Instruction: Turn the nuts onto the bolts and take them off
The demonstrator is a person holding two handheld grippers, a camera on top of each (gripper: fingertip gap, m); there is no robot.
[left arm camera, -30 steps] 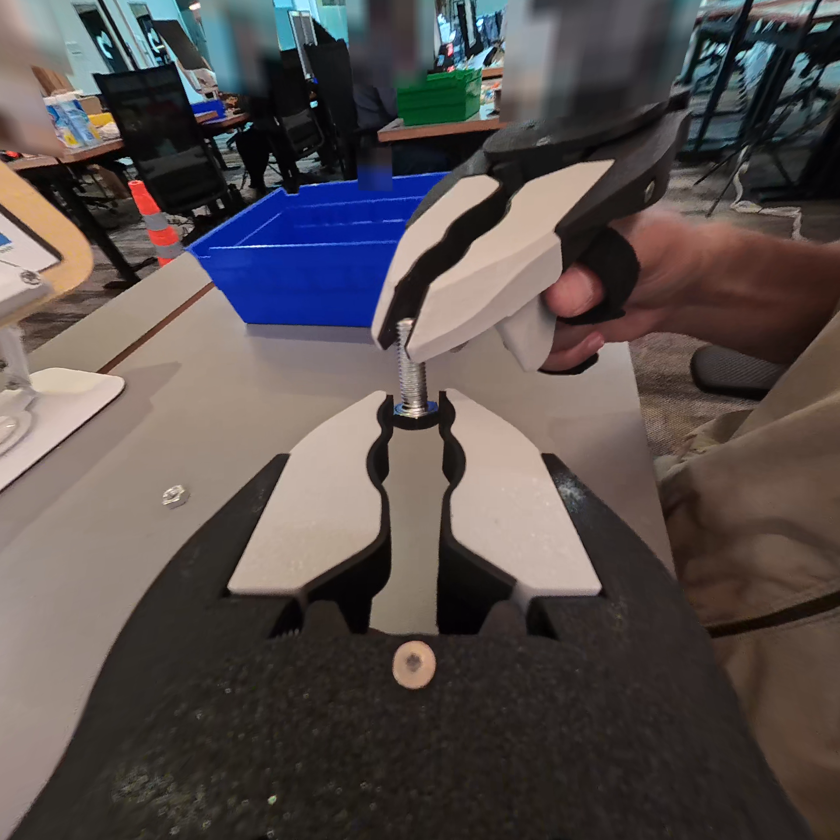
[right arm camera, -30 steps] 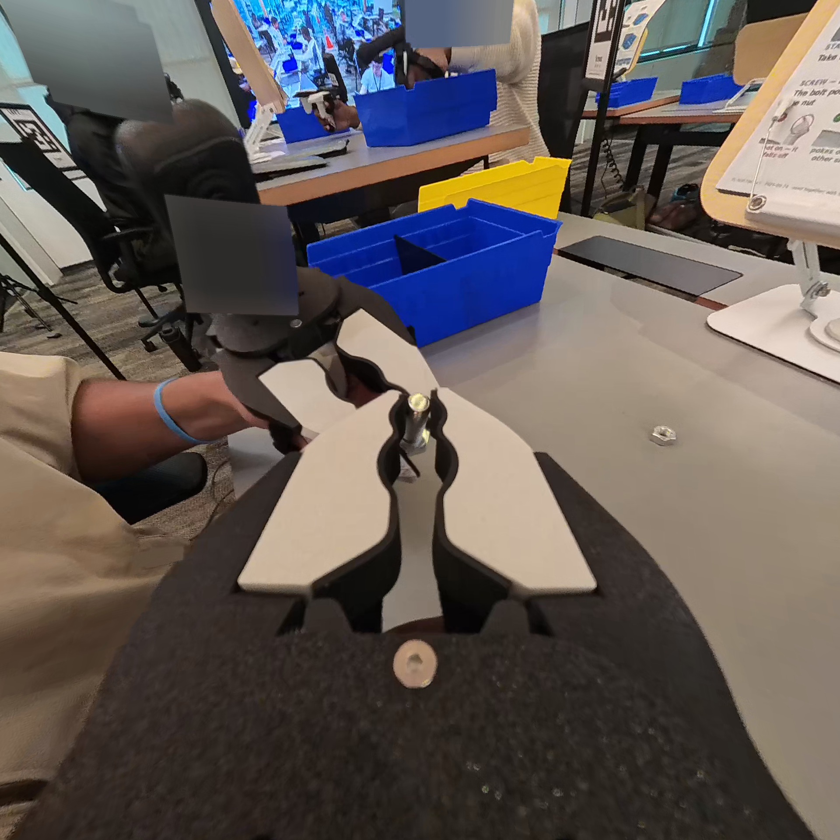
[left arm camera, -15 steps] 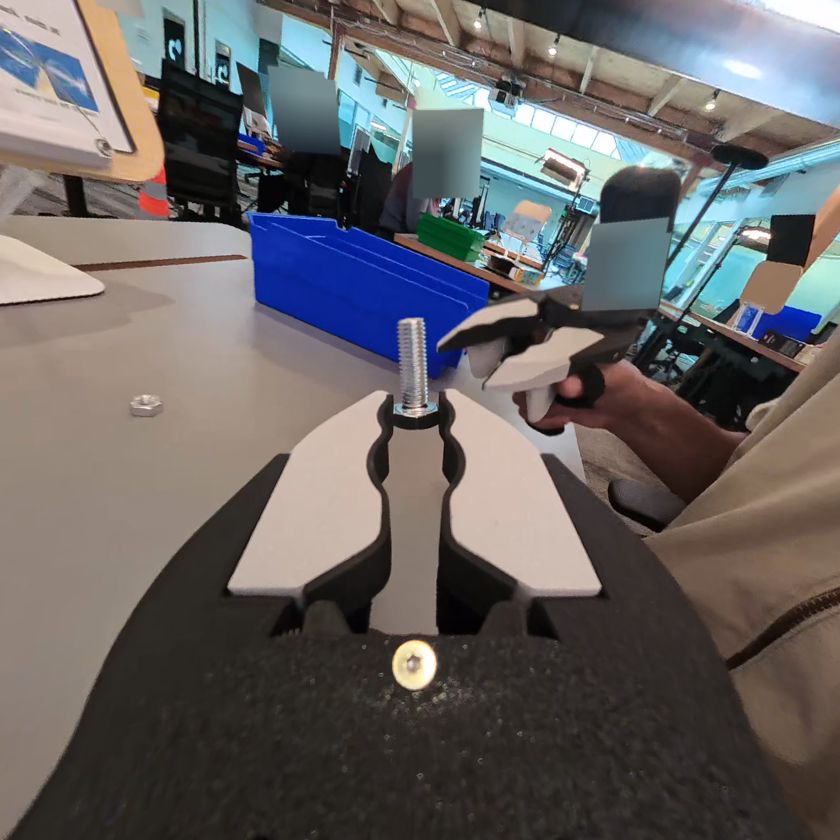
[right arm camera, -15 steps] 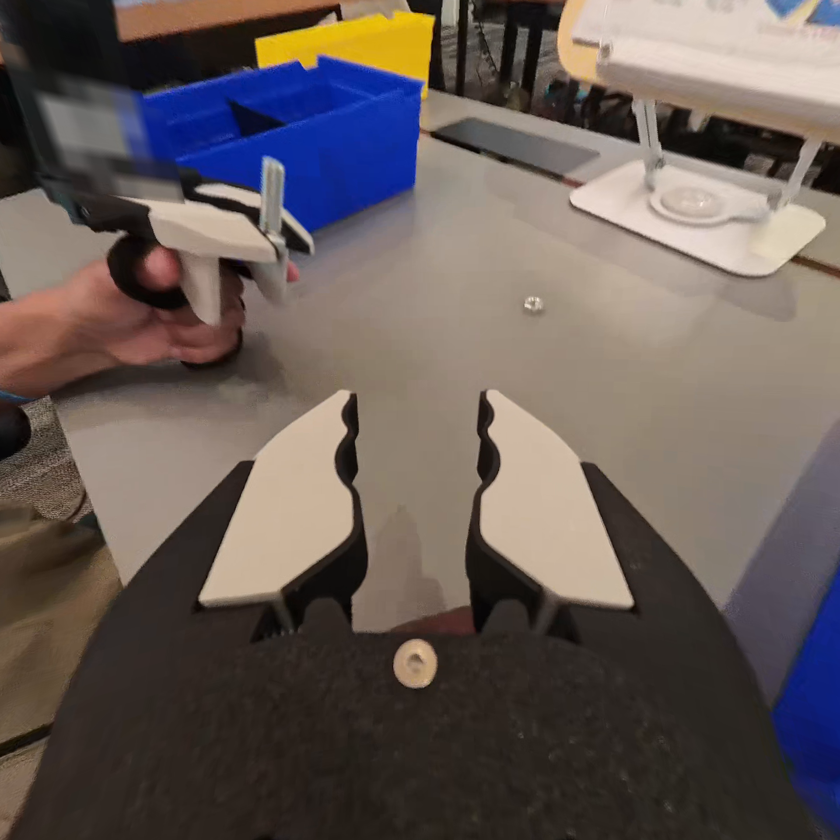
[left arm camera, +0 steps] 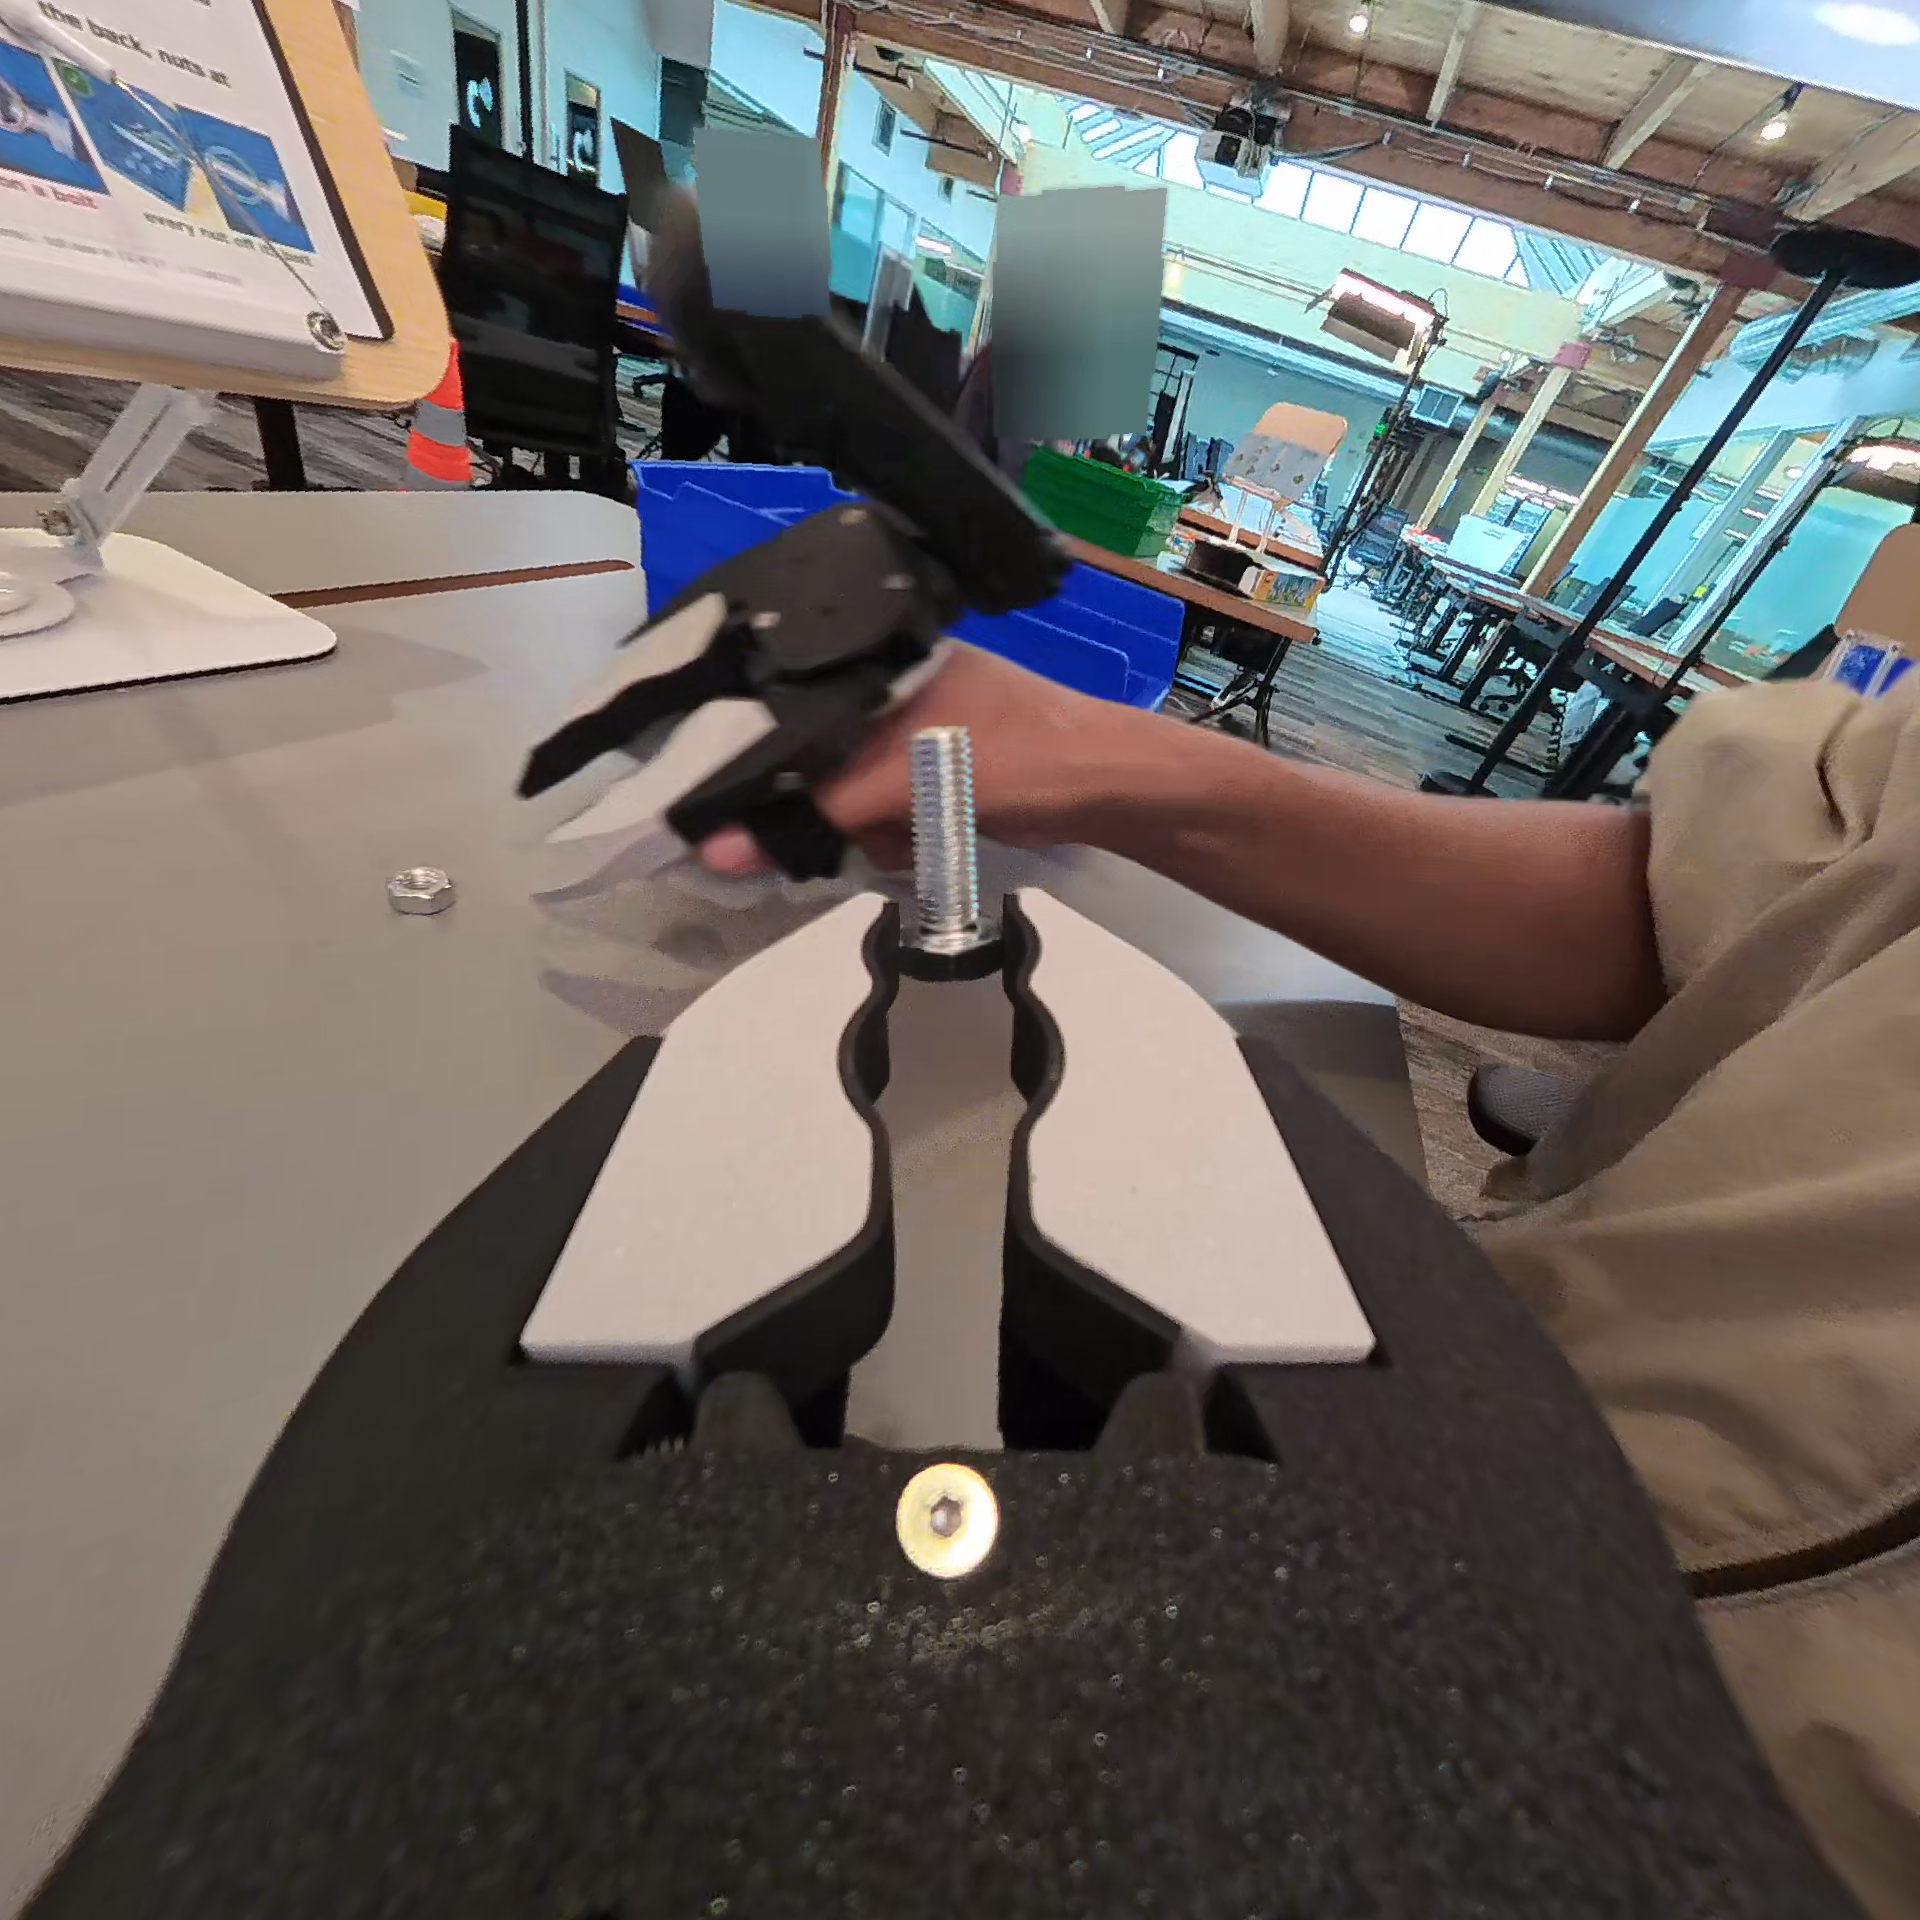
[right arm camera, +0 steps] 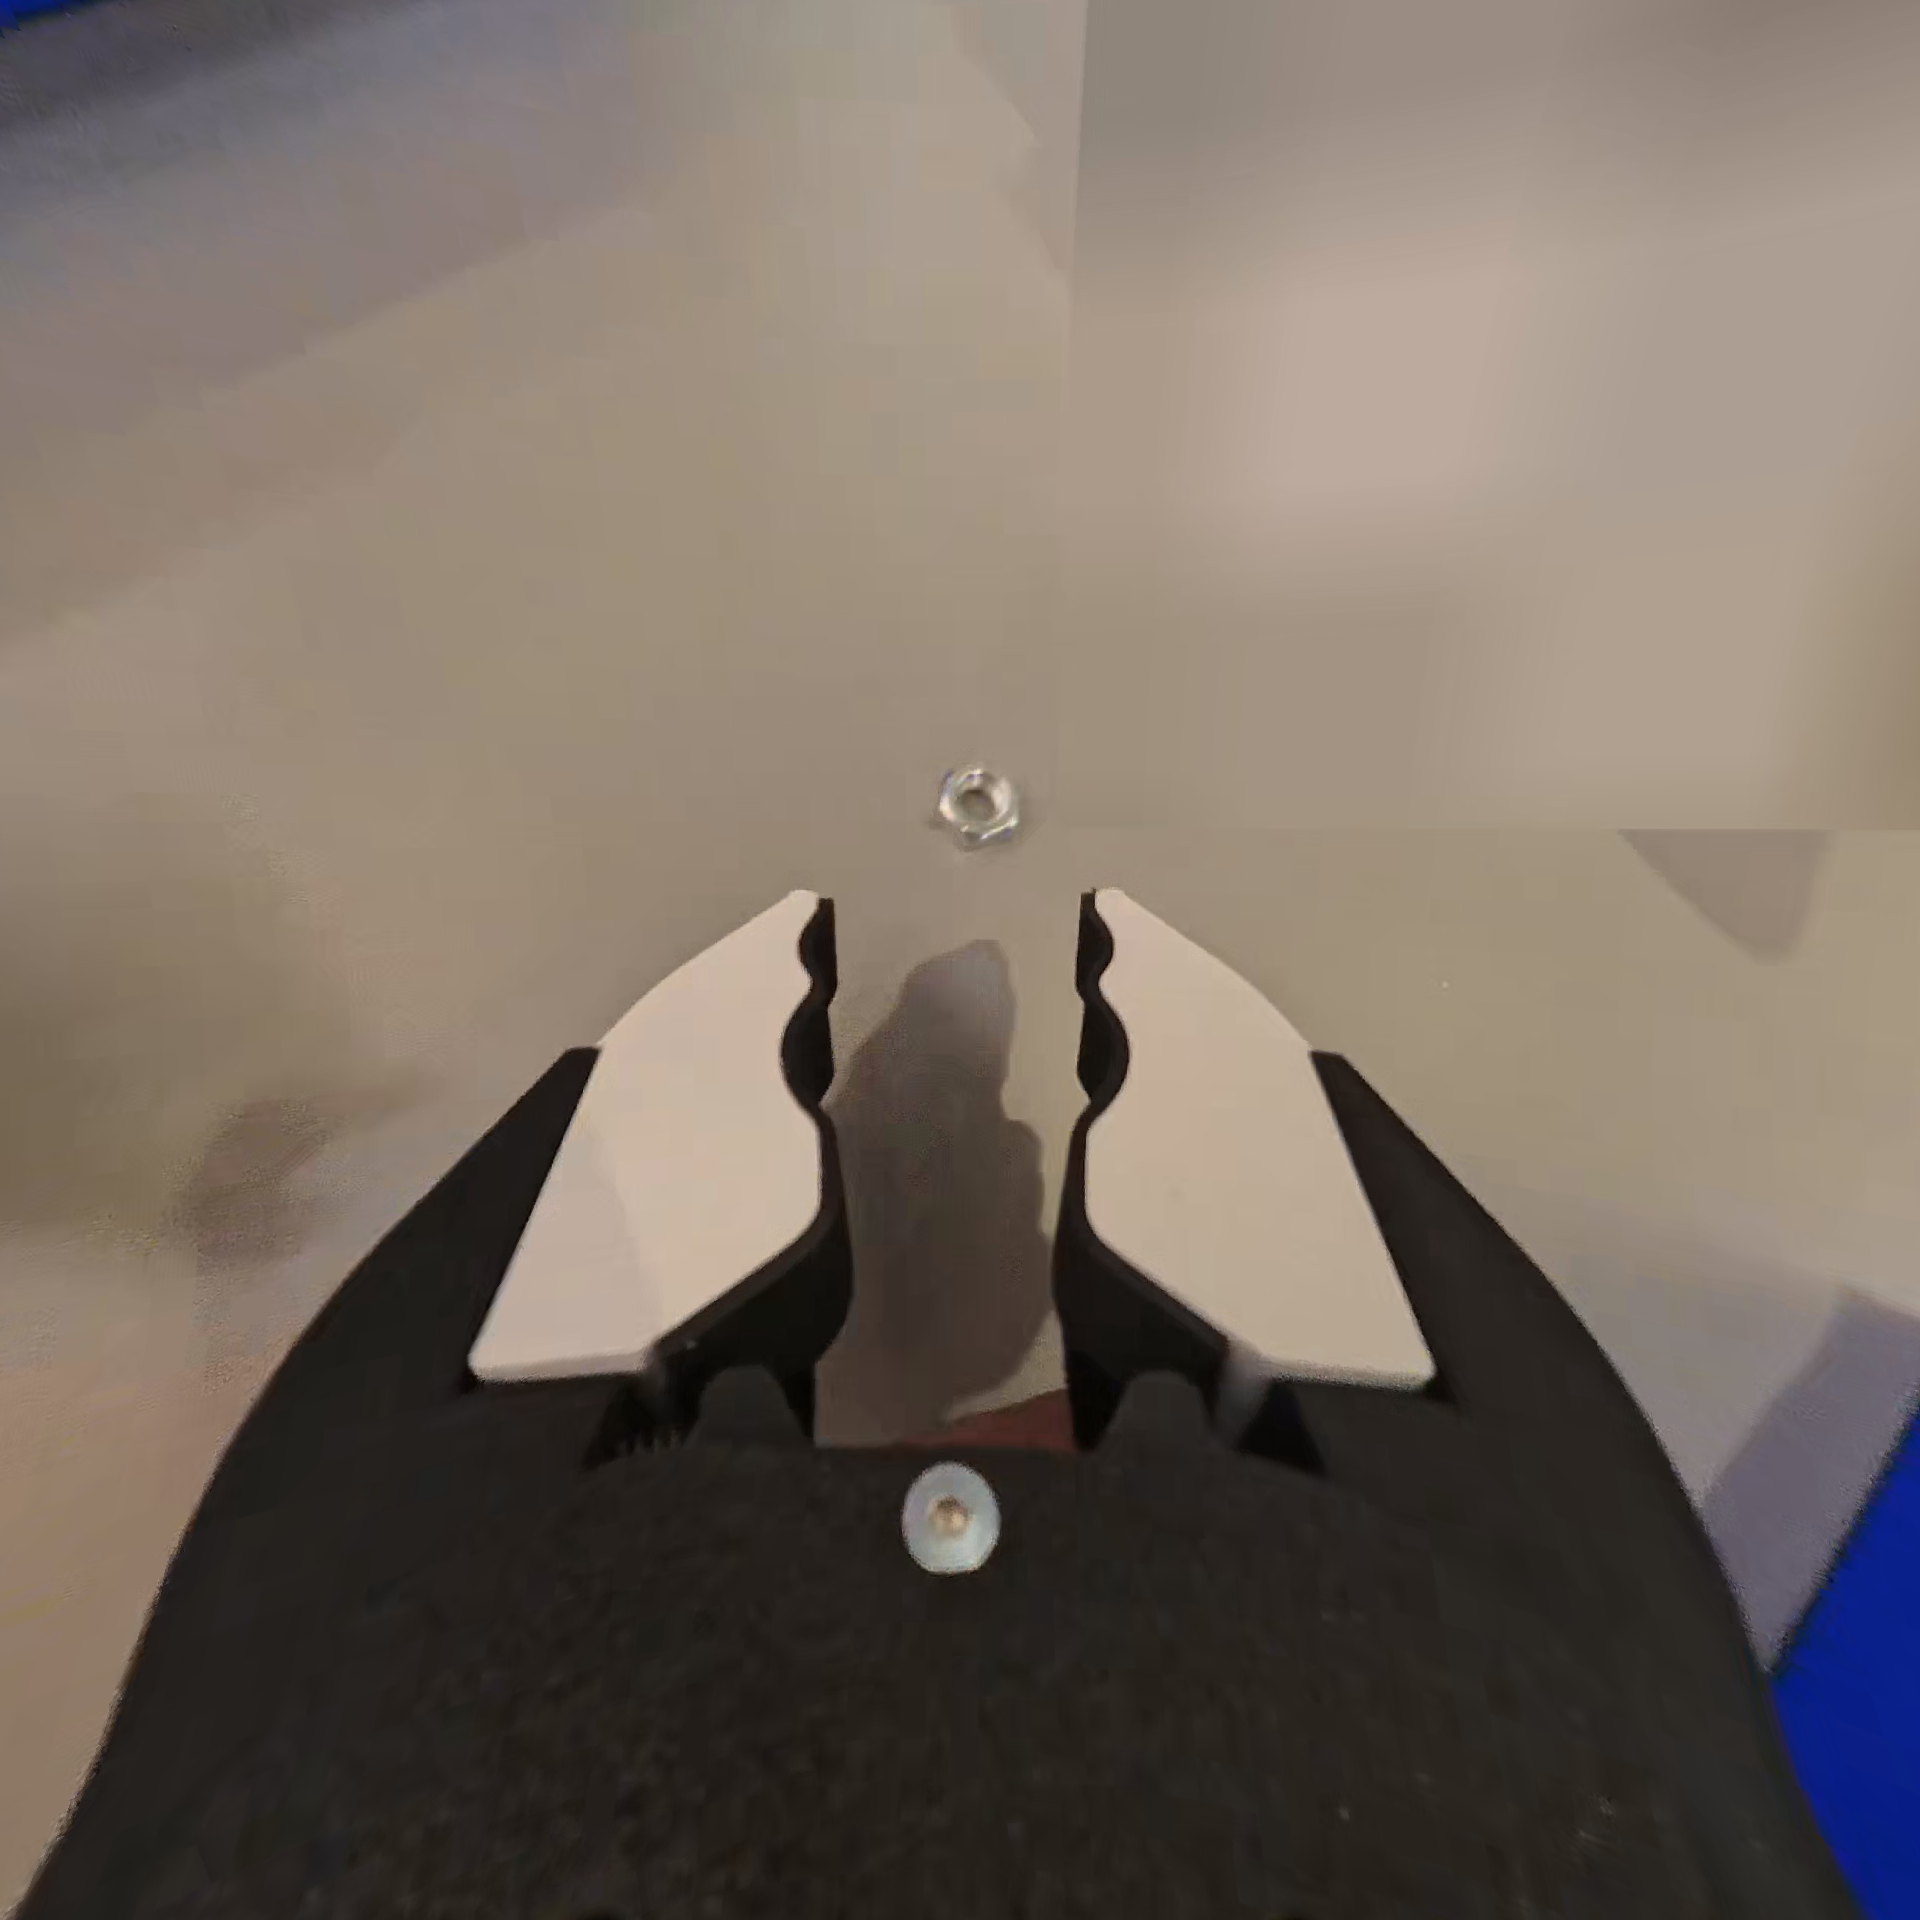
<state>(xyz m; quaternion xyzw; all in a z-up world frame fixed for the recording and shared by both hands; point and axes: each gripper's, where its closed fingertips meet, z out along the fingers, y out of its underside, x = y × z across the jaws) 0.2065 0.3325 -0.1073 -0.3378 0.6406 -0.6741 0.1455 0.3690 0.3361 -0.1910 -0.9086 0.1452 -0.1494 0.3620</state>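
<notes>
**A:** Going left to right on the table [left arm camera: 260, 1091]: there's one loose nut [left arm camera: 421, 891] lying flat, then the right gripper [left arm camera: 582, 800] hovering near it, then one bolt [left arm camera: 941, 831] standing upright in the left gripper [left arm camera: 943, 940]. How would you grab that nut?

**B:** It's tiny, hard steel, light and kinda slick, so I'd guess it skates if you nudge it. Pinch across two opposite flats, low against the table. In the right wrist view the nut [right arm camera: 977, 808] sits just ahead of the right gripper [right arm camera: 956, 914], whose fingers are spread apart with nothing between them.

**A:** And the bolt?

**B:** It's stiff and won't bend. The left fingers are clamped on its head end, threads poking up bare. So the count is one nut, one bolt, two grippers, and one blue bin [left arm camera: 1081, 634] behind.
</notes>
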